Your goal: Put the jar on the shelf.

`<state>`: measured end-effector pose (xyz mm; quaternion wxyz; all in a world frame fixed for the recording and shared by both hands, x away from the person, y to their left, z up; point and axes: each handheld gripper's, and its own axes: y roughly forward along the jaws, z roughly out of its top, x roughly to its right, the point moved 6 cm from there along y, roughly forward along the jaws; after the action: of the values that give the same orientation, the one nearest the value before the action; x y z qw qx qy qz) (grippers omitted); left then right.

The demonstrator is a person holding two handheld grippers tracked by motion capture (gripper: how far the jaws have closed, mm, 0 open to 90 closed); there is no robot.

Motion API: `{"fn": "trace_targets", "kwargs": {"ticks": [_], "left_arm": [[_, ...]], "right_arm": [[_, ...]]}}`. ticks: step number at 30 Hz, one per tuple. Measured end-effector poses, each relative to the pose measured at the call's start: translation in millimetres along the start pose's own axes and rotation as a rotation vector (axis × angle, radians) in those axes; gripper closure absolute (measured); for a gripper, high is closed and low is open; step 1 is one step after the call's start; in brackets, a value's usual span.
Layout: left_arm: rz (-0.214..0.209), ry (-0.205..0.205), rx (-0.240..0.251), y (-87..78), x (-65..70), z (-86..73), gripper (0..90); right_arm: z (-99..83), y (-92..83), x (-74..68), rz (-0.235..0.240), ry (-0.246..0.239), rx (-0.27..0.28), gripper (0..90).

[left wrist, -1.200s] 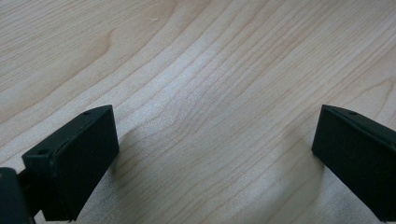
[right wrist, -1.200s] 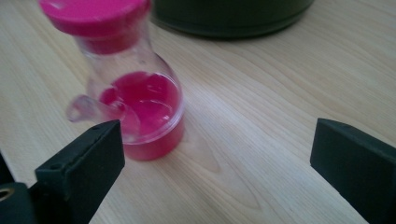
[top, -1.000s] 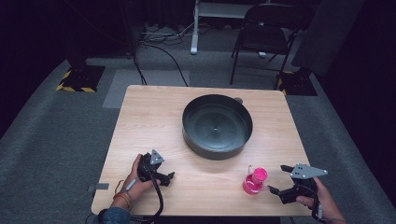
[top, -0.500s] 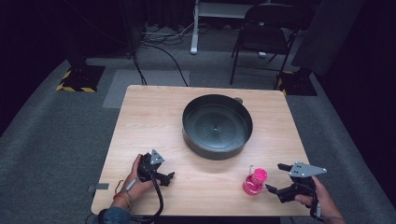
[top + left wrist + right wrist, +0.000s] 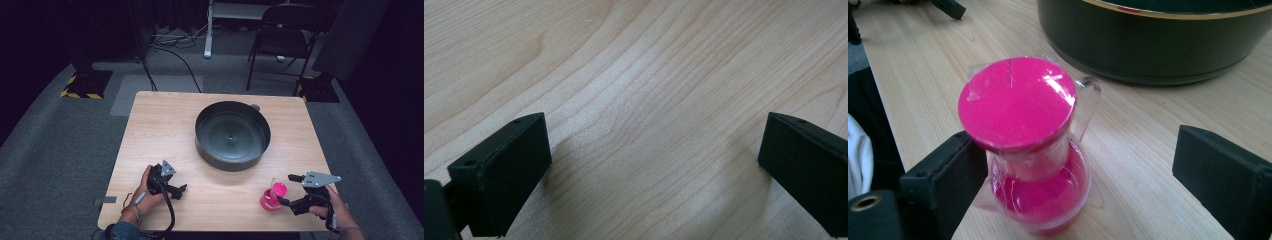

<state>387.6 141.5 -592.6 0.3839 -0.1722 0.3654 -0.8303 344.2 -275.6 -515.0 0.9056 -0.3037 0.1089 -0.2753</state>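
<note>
Tabletop; hand-held gripper [image 5: 1073,170] closing round pitcher [image 5: 1028,145]

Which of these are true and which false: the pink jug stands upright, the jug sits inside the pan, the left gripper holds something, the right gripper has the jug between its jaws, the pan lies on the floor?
1. The pink jug stands upright on the table. True.
2. The jug sits inside the pan. False: it stands on the table, apart from the pan.
3. The left gripper holds something. False: its jaws are open over bare wood.
4. The right gripper has the jug between its jaws. True; one jaw is still clear of it.
5. The pan lies on the floor. False: it rests on the table.
</note>
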Motion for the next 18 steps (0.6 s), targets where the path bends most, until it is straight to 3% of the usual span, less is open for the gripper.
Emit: {"fn": "trace_targets", "kwargs": {"ticks": [7,10,13,18], "left_arm": [[0.000,0.000,0.000,0.0,0.0,0.0,0.1],[0.000,0.000,0.000,0.0,0.0,0.0,0.0],[0.000,0.000,0.000,0.0,0.0,0.0,0.0],[0.000,0.000,0.000,0.0,0.0,0.0,0.0]], "right_arm": [[2.7,9.2,-0.2,0.026,0.003,0.003,15.8],[4.1,10.4,-1.0,0.032,-0.011,0.011,27.2],[4.5,10.5,-1.6,0.036,-0.019,0.012,30.5],[5.9,10.1,-2.6,0.029,-0.044,0.031,43.4]]}}
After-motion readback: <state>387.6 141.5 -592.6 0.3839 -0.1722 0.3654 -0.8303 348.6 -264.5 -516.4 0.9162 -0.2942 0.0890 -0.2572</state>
